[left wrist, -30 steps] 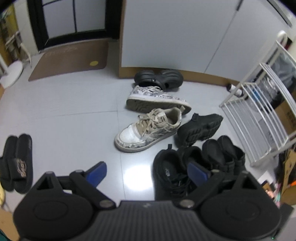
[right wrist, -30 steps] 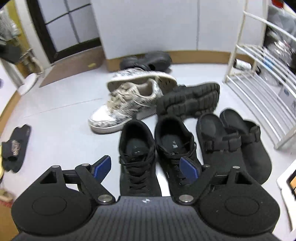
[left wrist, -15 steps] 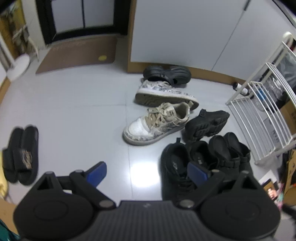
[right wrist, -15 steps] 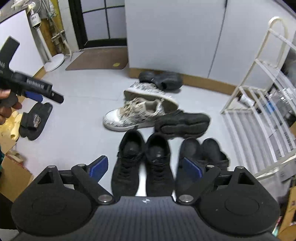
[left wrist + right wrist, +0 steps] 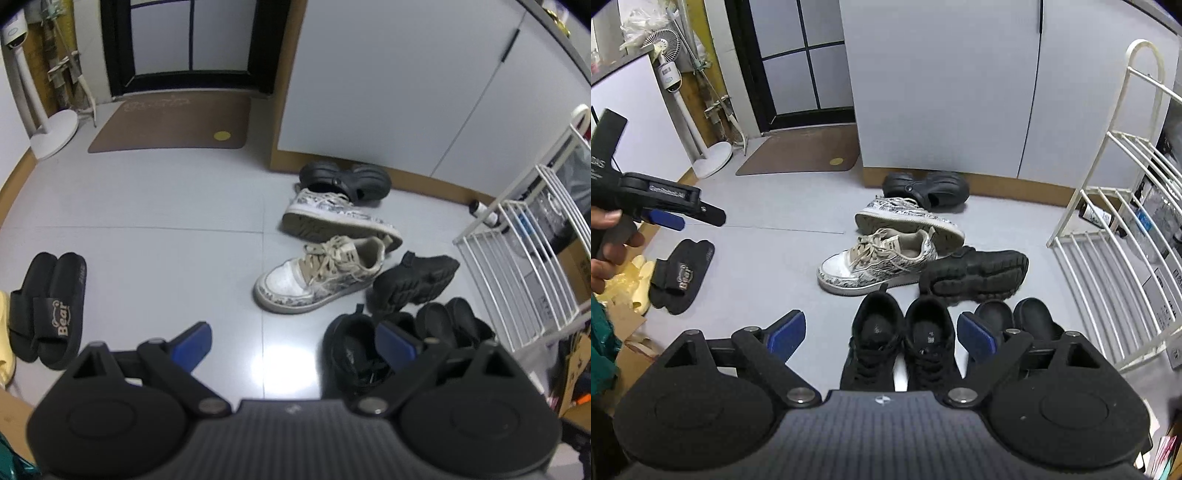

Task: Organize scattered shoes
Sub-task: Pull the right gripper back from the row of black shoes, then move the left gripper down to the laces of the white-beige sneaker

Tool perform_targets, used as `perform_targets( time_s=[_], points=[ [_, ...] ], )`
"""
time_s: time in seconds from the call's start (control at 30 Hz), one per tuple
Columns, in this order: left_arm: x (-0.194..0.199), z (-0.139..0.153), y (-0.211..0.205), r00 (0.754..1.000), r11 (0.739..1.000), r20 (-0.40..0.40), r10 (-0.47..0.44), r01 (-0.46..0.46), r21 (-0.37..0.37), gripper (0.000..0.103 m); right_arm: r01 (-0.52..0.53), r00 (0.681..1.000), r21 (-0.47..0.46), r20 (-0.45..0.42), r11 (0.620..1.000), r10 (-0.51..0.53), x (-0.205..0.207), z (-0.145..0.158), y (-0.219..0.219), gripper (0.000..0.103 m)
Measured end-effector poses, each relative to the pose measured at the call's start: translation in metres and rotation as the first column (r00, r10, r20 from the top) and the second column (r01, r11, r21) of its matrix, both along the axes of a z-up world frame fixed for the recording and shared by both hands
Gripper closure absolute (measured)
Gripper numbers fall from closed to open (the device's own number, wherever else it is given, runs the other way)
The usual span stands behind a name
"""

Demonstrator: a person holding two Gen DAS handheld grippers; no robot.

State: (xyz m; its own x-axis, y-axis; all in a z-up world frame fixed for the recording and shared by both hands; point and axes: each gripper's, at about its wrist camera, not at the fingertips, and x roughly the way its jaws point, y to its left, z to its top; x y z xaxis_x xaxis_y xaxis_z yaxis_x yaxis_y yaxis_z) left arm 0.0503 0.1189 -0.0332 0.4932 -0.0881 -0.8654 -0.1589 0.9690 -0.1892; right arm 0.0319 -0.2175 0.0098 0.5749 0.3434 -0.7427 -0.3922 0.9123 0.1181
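On a grey tiled floor in an entryway, we see shoes gathered near a white wire rack [image 5: 1115,258]. We hold the right gripper [image 5: 881,338] above the floor with its blue-tipped fingers [image 5: 786,334] spread apart and empty. Just below it, a pair of black sneakers [image 5: 901,332] sits side by side, toes toward us, with a pair of black clogs [image 5: 1015,315] just to their right. Behind them, a black chunky shoe [image 5: 975,275] lies on its side, touching a patterned white sneaker [image 5: 875,262] standing upright. A second patterned sneaker [image 5: 908,218] lies tipped behind it, near a dark clog [image 5: 925,188] by the wall. Far left, black slides [image 5: 46,310] lie well apart from the group. Our left gripper [image 5: 293,345] also hangs empty, fingers wide apart, held by a hand [image 5: 605,236].
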Motion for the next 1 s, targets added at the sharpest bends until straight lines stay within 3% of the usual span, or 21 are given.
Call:
perform_targets(
  time_s=[0.13,0.23,0.37,0.6,0.83,1.0],
  points=[
    [0.009,-0.020,0.002,1.000,0.998,-0.021,0.012,-0.013,-0.057,0.013,0.020,1.000,-0.024,0.000,1.000,-0.020,0.010,-0.009,-0.001,0.011],
    [0.022,-0.047,0.006,0.998,0.999,-0.046,0.044,-0.045,-0.028,0.015,0.036,0.999,-0.050,-0.002,0.998,-0.036,0.017,-0.015,0.000,0.011],
    [0.035,-0.070,0.005,0.992,0.996,-0.096,0.082,-0.084,-0.019,0.017,0.057,0.998,0.003,-0.021,0.998,-0.057,0.035,-0.009,0.000,0.011],
    [0.078,-0.093,-0.007,0.990,0.996,-0.124,0.073,-0.079,-0.038,0.017,0.062,0.997,-0.050,-0.046,0.997,-0.064,0.060,-0.004,-0.009,0.011],
    [0.119,-0.120,-0.024,0.989,0.998,-0.139,0.050,-0.054,-0.030,0.017,0.078,0.996,-0.080,-0.043,0.994,-0.082,0.081,-0.002,-0.026,0.011],
    [0.150,-0.125,-0.035,0.995,0.998,-0.084,0.055,-0.056,-0.005,0.017,0.097,0.990,-0.100,-0.093,0.990,-0.106,0.091,-0.011,-0.035,0.011]
  ],
)
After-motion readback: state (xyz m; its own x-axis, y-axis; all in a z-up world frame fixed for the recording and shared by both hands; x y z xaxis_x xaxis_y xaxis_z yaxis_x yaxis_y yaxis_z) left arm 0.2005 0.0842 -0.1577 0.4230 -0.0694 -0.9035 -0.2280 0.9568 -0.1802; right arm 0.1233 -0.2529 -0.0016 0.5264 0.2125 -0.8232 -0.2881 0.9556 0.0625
